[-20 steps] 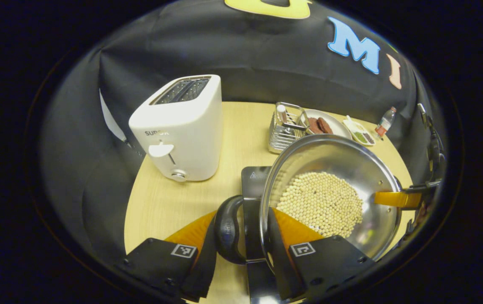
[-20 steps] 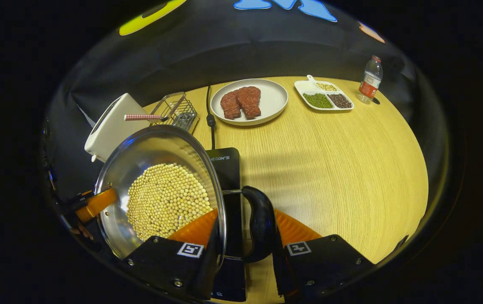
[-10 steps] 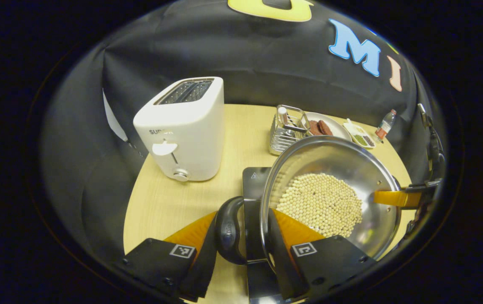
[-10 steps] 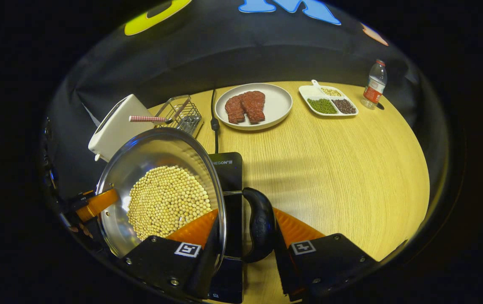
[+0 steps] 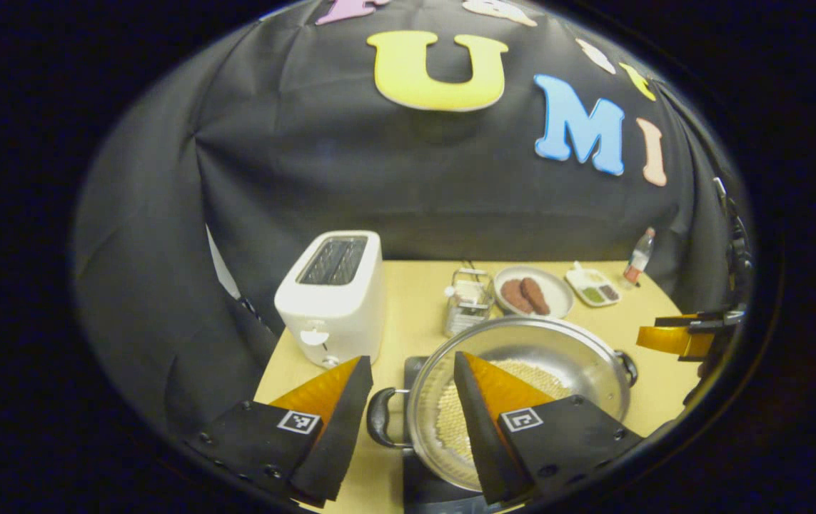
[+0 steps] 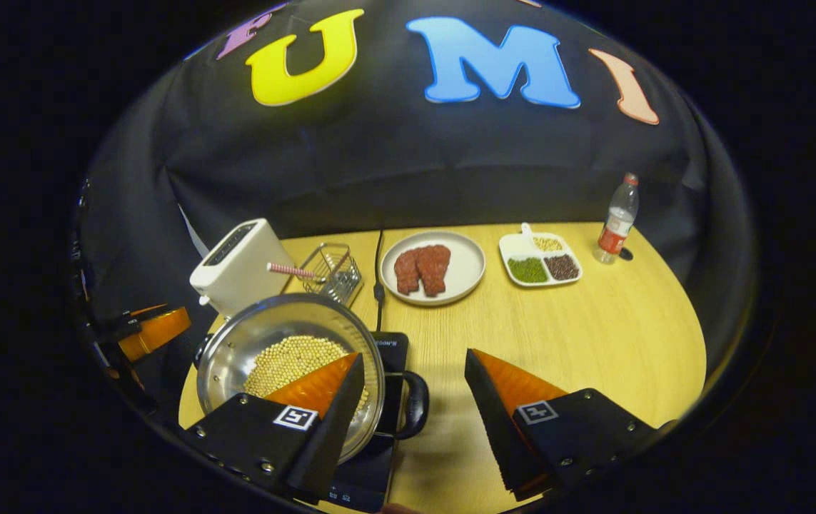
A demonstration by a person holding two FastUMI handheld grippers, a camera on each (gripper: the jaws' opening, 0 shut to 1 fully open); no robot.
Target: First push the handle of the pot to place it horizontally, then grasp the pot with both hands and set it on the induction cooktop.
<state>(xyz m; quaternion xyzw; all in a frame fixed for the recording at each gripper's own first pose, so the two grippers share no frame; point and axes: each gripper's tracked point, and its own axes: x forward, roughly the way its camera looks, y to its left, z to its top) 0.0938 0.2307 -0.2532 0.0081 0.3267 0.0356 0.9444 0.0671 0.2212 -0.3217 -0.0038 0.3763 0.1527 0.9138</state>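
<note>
The pot (image 5: 522,371) of beans sits on the cooktop (image 6: 379,457) at the near-left of the desk (image 6: 593,335), its 2 handles level. The left gripper (image 5: 408,400) and right gripper (image 6: 411,400) both hang above it with fingers spread wide, grasping nothing. The placing looks done; to finish well, lift each gripper straight up and clear of the handles (image 6: 415,403) so the pot is not nudged off the plate

Pot (image 6: 286,357), holding beans (image 6: 292,360): on induction cooktop (image 6: 386,400), near edge of desk (image 6: 593,343). Behind pot: toaster (image 6: 240,265) at left, wire rack (image 6: 333,271) beside it. Further right along the back: plate (image 6: 461,275) with meat, divided dish (image 6: 540,260), bottle (image 6: 615,218).
</note>
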